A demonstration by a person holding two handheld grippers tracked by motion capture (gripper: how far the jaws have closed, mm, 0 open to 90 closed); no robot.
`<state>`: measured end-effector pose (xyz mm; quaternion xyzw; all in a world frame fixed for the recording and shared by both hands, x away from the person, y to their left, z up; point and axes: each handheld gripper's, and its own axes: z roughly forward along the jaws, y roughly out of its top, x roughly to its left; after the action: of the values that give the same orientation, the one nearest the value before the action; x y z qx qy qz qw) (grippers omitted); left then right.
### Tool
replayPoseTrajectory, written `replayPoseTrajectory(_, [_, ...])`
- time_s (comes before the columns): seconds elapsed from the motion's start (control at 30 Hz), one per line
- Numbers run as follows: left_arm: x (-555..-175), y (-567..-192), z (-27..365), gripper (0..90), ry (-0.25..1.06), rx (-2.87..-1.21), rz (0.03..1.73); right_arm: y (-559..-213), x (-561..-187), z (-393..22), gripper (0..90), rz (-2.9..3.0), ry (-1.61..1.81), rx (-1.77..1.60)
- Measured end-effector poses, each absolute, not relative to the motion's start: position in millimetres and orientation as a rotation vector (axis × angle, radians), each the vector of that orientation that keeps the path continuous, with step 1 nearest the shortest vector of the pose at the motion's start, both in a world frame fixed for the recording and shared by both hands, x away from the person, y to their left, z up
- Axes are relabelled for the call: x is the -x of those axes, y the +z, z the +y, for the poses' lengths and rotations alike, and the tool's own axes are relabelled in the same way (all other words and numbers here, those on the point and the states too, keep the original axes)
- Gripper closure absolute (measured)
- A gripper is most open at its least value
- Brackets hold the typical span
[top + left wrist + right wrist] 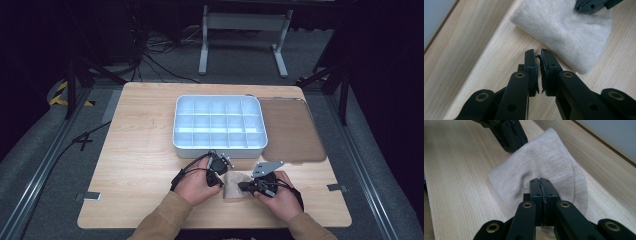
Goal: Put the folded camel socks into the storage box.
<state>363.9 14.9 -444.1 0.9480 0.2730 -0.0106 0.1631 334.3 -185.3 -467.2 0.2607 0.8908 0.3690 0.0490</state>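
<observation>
A small beige cloth (237, 185) lies on the wooden surface (140, 150) near the person's edge, between the two hands and just in front of the white divided tray (219, 125).

The left hand-held gripper (216, 172) sits at the cloth's left side. In the left gripper view its jaws are clenched almost together, a thin slit left between the pads, and nothing is caught in them; their tips lie just off the cloth's (566, 32) near edge, over bare wood.

The right hand-held gripper (248, 186) comes in from the right, with its grey three-cornered plate on top. In the right gripper view its jaws are pressed tight, tips down on the cloth (536, 165), and the fabric puckers into a small fold just ahead of them. I cannot tell whether a pinch of cloth is actually caught between the pads.

The tray's compartments look empty from here. A brown tinted lid (290, 130) lies flat on the surface, right beside the tray.
</observation>
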Motion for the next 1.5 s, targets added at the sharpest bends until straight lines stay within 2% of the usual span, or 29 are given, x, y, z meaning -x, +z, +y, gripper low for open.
replayPoseTrajectory(0.6, [-358,-433,6,84.0,-0.008,-2.626,0.69,-467,-332,-185,89.5,2.701,1.118,-0.789])
replayPoseTrajectory(0.83, [-350,-429,-6,84.7,0.027,-2.596,0.57,-467,-331,-184,89.5,2.699,1.115,-0.786])
replayPoseTrajectory(1.3, [-350,-427,-4,84.5,0.044,-2.611,0.579,-463,-328,-184,87.1,2.69,1.091,-0.759])
replayPoseTrajectory(1.5, [-351,-427,-1,84.3,0.04,-2.599,0.61,-444,-328,-206,87.1,2.635,1.11,-0.805])
